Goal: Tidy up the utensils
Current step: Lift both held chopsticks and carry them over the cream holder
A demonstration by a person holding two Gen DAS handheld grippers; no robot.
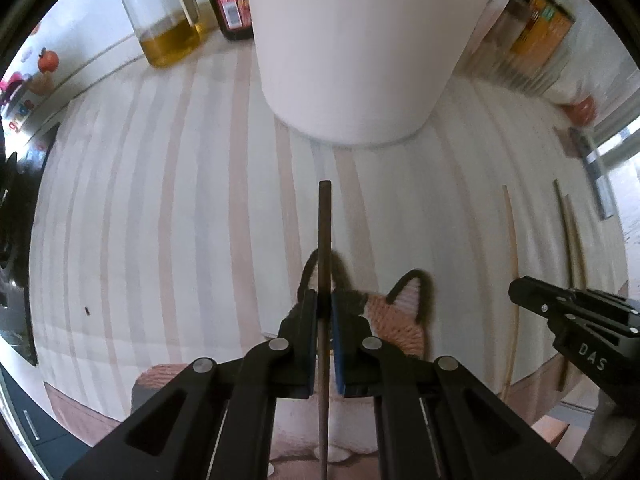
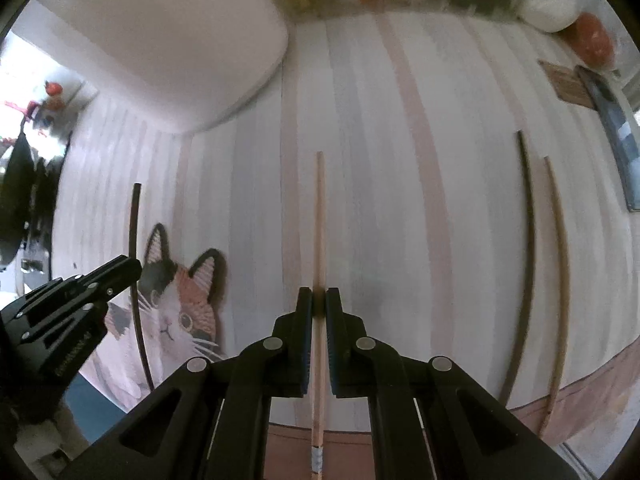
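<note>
Both claws clamped: L claw dark chopstick, R claw light chopstick.

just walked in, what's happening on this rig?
A person holds a gripper in each hand, sorting chopsticks on a striped mat. The left gripper is shut on a dark chopstick; the right gripper is shut on a light wooden chopstick. A white container stands just ahead of the left gripper. Two more chopsticks lie on the mat, to the right.
</note>
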